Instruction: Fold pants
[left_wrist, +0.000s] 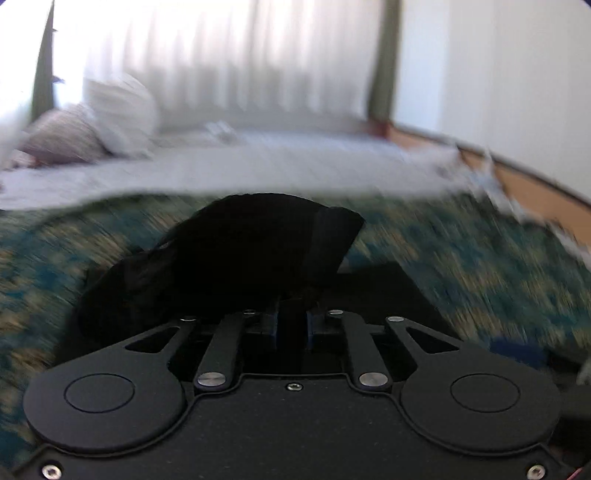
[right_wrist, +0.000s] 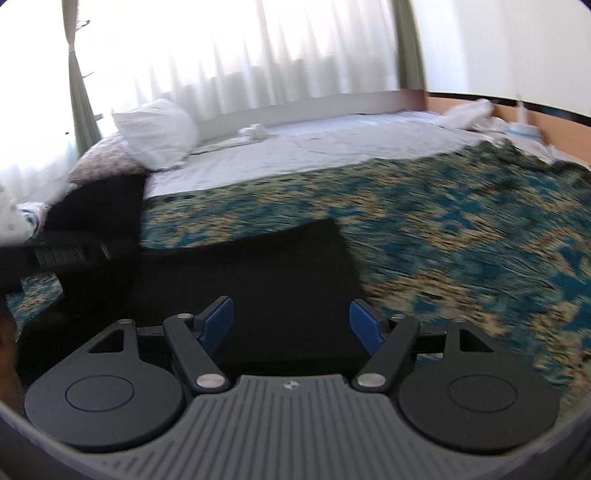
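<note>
- Left gripper (left_wrist: 291, 325): blue pads pressed together on a bunched fold of the black pants (left_wrist: 229, 258), cloth heaped up just ahead of the fingers.
- Right gripper (right_wrist: 291, 325): fingers spread wide, nothing between; pants lying flat directly ahead and beneath, on the teal patterned bedspread (right_wrist: 461, 236).
- Further ahead-left: white pillow (right_wrist: 157, 133).

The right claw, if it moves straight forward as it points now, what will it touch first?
Probably the black pants lying on the patterned bedspread; the open right claw points over them, though depth is unclear.
</note>
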